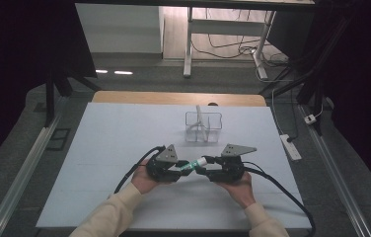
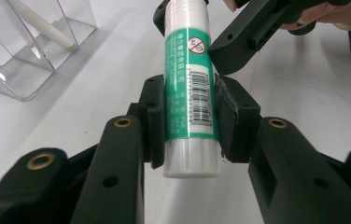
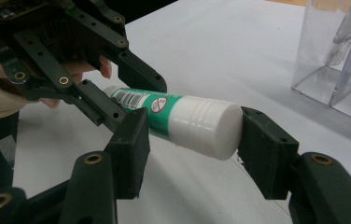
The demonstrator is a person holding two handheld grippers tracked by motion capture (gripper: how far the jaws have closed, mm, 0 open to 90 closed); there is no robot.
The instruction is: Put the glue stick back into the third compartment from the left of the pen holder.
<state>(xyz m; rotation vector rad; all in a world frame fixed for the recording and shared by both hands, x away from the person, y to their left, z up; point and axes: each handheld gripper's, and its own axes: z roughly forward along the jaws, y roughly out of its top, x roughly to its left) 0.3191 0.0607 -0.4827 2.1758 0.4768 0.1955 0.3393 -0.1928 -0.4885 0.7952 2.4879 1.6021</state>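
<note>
A glue stick point(image 1: 192, 165) with a green label and a white cap is held level just above the white table top point(image 1: 114, 148), between my two grippers. My left gripper point(image 1: 185, 168) is shut on its labelled body point(image 2: 187, 93), with both pads pressed against the tube's sides. My right gripper point(image 1: 204, 162) faces it from the right. The white cap point(image 3: 206, 126) lies between that gripper's pads, one on each side, and I see no firm squeeze. In the left gripper view, the right gripper point(image 2: 197, 32) straddles the cap end.
A clear plastic two-compartment holder point(image 1: 203, 127) stands beyond the grippers, with a white stick point(image 1: 199, 116) leaning in it. A white power strip point(image 1: 290, 146) lies off the table's right edge. Cables trail back from both grippers.
</note>
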